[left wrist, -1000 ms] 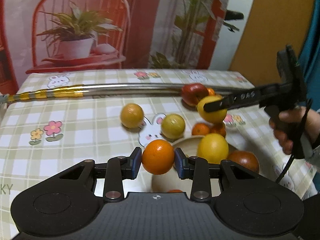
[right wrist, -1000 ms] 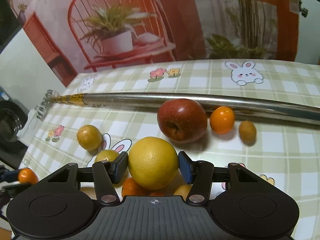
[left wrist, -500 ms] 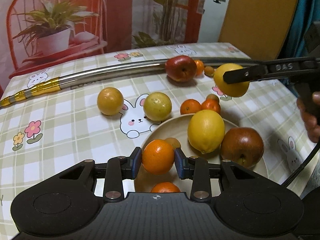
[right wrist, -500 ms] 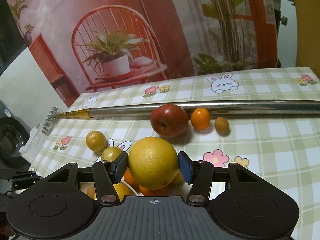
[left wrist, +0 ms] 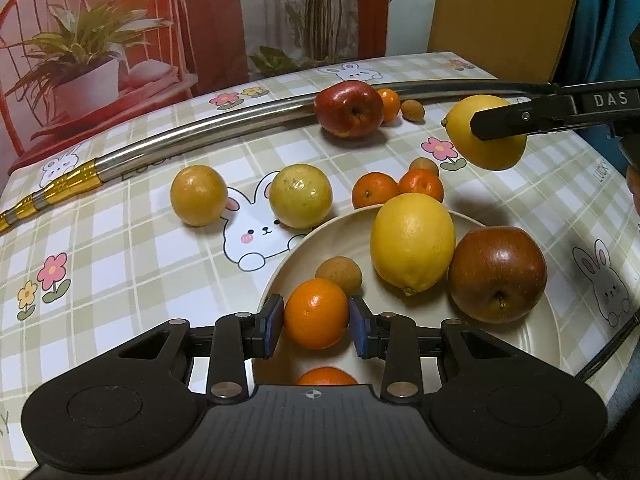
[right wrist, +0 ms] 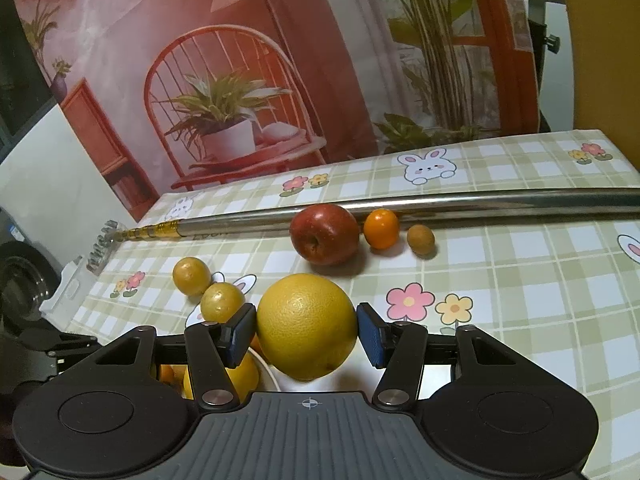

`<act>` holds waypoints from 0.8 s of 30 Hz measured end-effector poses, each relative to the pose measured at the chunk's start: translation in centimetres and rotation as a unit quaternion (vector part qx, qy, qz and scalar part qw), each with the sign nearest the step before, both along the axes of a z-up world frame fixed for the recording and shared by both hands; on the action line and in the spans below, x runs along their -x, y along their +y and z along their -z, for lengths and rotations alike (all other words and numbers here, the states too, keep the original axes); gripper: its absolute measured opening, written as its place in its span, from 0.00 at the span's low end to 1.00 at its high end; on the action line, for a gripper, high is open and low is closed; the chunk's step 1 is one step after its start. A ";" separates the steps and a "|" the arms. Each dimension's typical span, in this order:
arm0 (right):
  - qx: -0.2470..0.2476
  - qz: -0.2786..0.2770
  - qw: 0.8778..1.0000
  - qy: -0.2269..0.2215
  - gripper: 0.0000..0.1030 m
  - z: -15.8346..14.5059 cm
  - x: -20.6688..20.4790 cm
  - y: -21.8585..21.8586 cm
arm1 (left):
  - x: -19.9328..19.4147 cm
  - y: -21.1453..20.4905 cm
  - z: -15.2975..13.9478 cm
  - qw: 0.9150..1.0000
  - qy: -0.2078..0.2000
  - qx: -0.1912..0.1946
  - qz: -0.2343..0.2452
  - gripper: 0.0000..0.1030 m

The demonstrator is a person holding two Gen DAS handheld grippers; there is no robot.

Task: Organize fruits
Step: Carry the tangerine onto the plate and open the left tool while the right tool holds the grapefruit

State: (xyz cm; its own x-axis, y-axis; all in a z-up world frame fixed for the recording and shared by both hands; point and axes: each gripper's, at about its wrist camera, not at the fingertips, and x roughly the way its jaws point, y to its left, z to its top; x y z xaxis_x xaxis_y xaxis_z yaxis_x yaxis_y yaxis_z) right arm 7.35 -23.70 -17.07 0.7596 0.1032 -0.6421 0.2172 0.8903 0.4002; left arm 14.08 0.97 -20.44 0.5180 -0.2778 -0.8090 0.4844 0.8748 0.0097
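Left tongs point(left wrist: 316, 322): closed on a small orange point(left wrist: 316, 314), blue pads pressed to both its sides, held over the near rim of the plate point(left wrist: 532, 332).

Right tongs point(right wrist: 306, 330): closed on a large yellow citrus point(right wrist: 307, 326), pads against both flanks, fruit lifted clear of the desk point(right wrist: 520, 280). In the left wrist view the same fruit point(left wrist: 486, 132) hangs in the air beyond the plate's far right side, one black finger point(left wrist: 520, 118) lying across it.

Plate, cream, round, on the checked bunny-print cloth. Contents: one lemon point(left wrist: 412, 242) at centre; one dark red apple point(left wrist: 497, 274) touching its right side; one small brown round fruit point(left wrist: 339, 274) just left of the lemon; one further orange point(left wrist: 326, 377) at the near edge, mostly hidden by the tongs body.

Desk, loose items, left wrist view:
- two yellow-green round fruits point(left wrist: 199, 195) and point(left wrist: 300, 196), left of the plate, near each other but apart;
- two mandarins point(left wrist: 374, 190) and point(left wrist: 421, 185), side by side just past the plate's far rim;
- one small brown fruit point(left wrist: 424, 165) behind them.

Desk, far row, against the metal pole point(right wrist: 480, 204): one red apple point(right wrist: 324, 234), one small orange fruit point(right wrist: 381, 228), one small brown fruit point(right wrist: 421, 239), in that order left to right, the first two touching or nearly so.
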 end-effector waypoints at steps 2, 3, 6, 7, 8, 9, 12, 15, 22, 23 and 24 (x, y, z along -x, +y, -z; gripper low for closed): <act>-0.004 0.000 1.000 -0.001 0.50 0.1 0.1 -0.1 | -0.2 -0.4 0.1 1.000 -0.002 -0.002 0.000 0.36; -0.006 0.000 1.000 -0.002 0.50 0.1 0.2 -0.1 | -0.3 -0.6 0.1 1.000 -0.003 -0.003 0.000 0.36; -0.007 -0.001 1.000 -0.002 0.50 0.1 0.2 -0.1 | -0.7 -1.0 0.2 1.000 -0.005 -0.002 0.001 0.36; -0.007 -0.001 1.000 -0.002 0.50 0.1 0.3 -0.1 | -0.7 -1.0 0.2 1.000 -0.006 -0.003 0.002 0.36; -0.007 -0.003 1.000 -0.003 0.50 0.1 0.3 0.0 | -0.7 -1.1 0.2 1.000 -0.006 -0.003 0.003 0.36; -0.007 -0.004 1.000 -0.003 0.50 0.1 0.3 0.0 | -0.8 -1.1 0.3 1.000 -0.006 -0.002 0.004 0.36; -0.007 -0.009 1.000 -0.002 0.50 0.0 0.4 0.3 | -0.8 -0.9 0.3 1.000 -0.003 0.003 0.001 0.37; -0.007 -0.015 1.000 -0.002 0.50 -0.1 0.5 0.5 | -0.7 -0.4 -0.1 1.000 -0.008 0.011 -0.003 0.37; -0.004 -0.028 1.000 -0.003 0.50 -0.6 0.2 1.1 | -0.2 0.9 -1.8 0.999 -0.021 0.039 -0.016 0.37; -0.003 -0.031 1.000 -0.003 0.50 -0.6 0.2 1.2 | -0.1 1.2 -2.0 0.999 -0.023 0.042 -0.020 0.37; -0.002 -0.035 0.999 -0.004 0.50 -0.7 0.2 1.3 | -0.1 1.4 -2.3 0.998 -0.026 0.045 -0.024 0.37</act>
State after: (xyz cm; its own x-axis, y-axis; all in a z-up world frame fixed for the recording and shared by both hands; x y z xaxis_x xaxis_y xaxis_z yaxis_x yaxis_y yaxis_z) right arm 7.20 -22.38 -16.36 0.7551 0.1581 -0.6362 0.1523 0.9016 0.4048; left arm 14.15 2.34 -18.16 0.5729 -0.3220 -0.7537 0.4432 0.8953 -0.0457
